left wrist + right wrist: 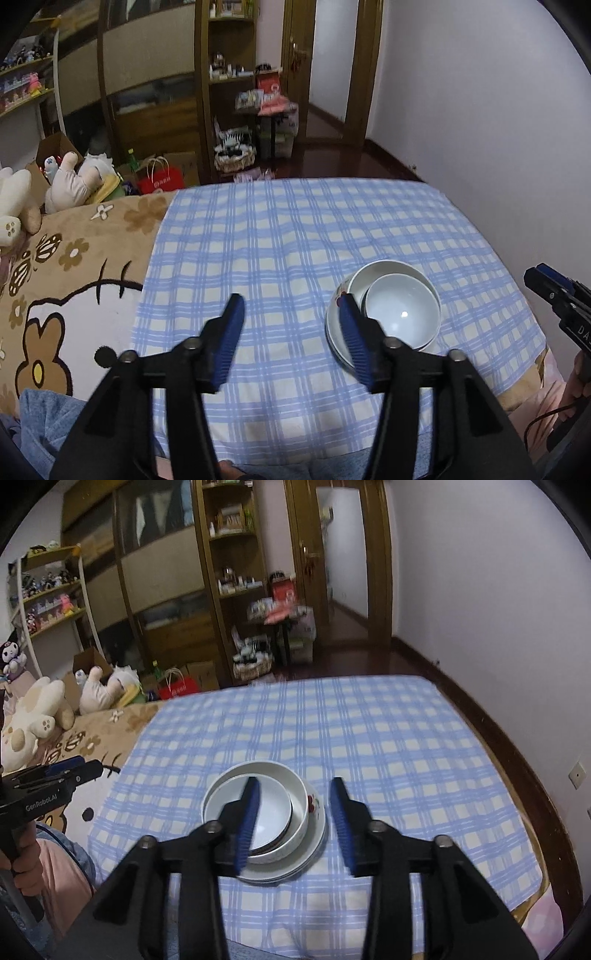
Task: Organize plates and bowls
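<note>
Bowls [258,812] nested upright, mouths up, on plates [314,853]

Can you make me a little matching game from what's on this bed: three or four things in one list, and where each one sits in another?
Things:
1. small white bowl
2. cherry-patterned bowl
3. plates
4. checked cloth

Places:
A. bottom of the stack
B. spread under everything
C. innermost, on top
D. middle, holding another bowl

Pairs: 1-C, 2-D, 3-A, 4-B
</note>
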Demonstrator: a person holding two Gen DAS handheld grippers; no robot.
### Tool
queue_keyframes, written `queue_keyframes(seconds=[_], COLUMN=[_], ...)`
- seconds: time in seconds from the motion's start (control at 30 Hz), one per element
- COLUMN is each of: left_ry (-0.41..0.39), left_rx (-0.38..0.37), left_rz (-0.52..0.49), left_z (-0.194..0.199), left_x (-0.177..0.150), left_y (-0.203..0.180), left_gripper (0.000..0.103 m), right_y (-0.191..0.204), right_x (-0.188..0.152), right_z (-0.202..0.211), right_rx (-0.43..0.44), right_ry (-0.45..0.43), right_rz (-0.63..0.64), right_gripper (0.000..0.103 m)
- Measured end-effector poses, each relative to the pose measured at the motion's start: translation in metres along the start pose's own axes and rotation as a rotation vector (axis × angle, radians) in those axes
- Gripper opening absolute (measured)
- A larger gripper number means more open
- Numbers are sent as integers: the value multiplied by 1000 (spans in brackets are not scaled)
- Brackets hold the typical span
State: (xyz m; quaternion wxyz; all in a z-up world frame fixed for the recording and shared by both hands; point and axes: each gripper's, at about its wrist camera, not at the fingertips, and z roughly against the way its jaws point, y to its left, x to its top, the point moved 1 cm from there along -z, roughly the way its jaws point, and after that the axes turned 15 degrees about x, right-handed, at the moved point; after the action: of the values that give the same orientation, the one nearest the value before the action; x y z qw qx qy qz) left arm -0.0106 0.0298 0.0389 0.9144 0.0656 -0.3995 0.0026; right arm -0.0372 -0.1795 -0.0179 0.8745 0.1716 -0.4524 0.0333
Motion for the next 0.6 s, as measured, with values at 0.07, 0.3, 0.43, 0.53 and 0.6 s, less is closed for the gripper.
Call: queue_keyframes(seconds=[0.07, 0.3, 0.43, 0.53, 0.6], left_ry=[-26, -132, -217, -258, -292], left_rx=[2, 9, 26, -9, 17], left_rz=[4, 25, 18, 28, 25], left_z=[6, 23, 29, 30, 32], left_x=[-5, -23, -32, -36, -38], left_y=[2, 5, 0, -3, -7], left_gripper=[62, 88, 93, 94, 94], right_y=[3, 8, 11, 8, 4], right_x=[-4, -19, -27, -34, -39], right_z=[9, 25, 30, 29, 28], right_rx=[2, 2, -2, -10, 5], right_ry=[-36, -125, -163, -182, -196], right_rz=[12, 35, 54, 47, 33], right_gripper=[53, 76, 93, 102, 103])
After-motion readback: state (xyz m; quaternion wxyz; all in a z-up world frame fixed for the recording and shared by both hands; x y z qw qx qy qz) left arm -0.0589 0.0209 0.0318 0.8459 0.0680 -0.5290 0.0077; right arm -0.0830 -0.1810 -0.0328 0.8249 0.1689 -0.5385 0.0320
